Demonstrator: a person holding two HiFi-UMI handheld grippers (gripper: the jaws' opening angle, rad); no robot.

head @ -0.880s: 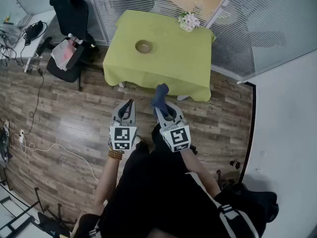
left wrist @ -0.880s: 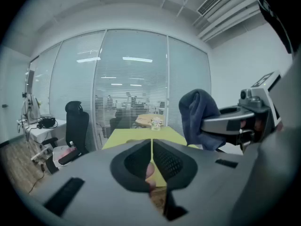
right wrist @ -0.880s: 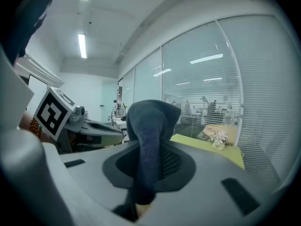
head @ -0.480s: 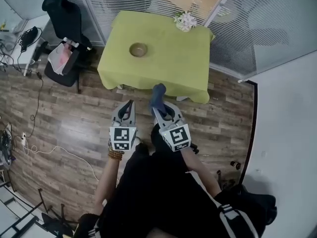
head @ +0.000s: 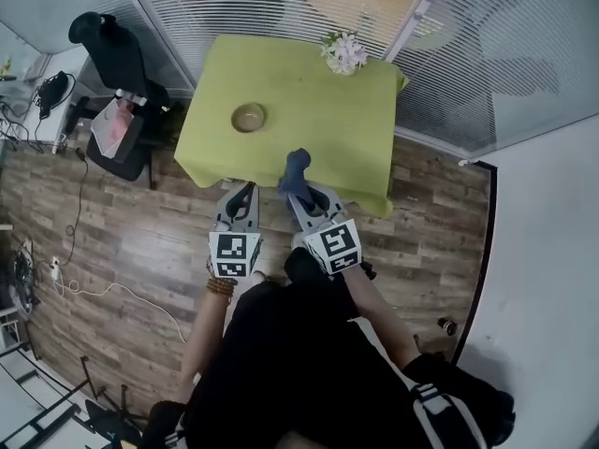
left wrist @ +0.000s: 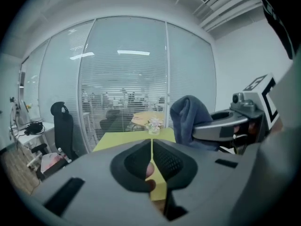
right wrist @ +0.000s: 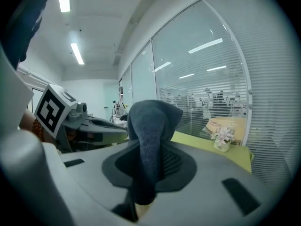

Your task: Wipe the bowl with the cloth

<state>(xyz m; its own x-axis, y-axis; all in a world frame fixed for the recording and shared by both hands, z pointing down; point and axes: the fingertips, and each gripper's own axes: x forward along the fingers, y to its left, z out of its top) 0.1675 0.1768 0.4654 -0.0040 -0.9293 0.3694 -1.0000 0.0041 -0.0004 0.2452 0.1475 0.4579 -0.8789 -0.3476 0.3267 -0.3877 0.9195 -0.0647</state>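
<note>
One cloth (right wrist: 150,126) pinched in R tool (right wrist: 149,166); L tool (left wrist: 152,149) closed, empty.

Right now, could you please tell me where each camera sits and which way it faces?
Head view: on the person's head, looking steeply down at table and bowl; forearms, left gripper, right gripper show.
Left gripper view: on that gripper, looking along its shut jaws toward the table.
Right gripper view: on that gripper, looking along jaws clamped on the cloth.
Shared: both gripper views show the flowers.
</note>
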